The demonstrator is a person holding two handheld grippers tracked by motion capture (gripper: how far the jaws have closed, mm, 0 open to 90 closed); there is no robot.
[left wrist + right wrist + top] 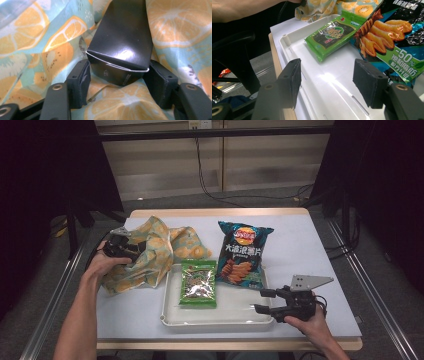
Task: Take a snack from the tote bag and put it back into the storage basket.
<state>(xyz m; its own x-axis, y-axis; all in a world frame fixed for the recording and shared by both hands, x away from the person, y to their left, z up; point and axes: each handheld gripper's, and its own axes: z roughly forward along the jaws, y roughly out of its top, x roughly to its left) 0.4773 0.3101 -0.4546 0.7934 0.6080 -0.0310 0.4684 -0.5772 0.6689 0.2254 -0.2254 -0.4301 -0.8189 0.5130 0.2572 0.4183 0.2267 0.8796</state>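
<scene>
A black box [122, 42] lies in the mouth of a cloth bag [155, 255] printed with orange slices, at the table's left. My left gripper [117, 72] has a pad against each side of the box's near end, shut on it. In the high view the left gripper [132, 249] reaches into the bag's folds. My right gripper [261, 301] hovers open at the right end of the white tray [220, 316], nothing between its pads [292, 77]. A green snack packet [198, 283] lies flat in the tray.
A dark teal chip bag [243, 254] rests half on the tray's far right corner, half on the table [300, 250]. In the right gripper view the chip bag [392, 35] sits beyond the right jaw, the green packet [332, 35] ahead. Cables run on the floor behind.
</scene>
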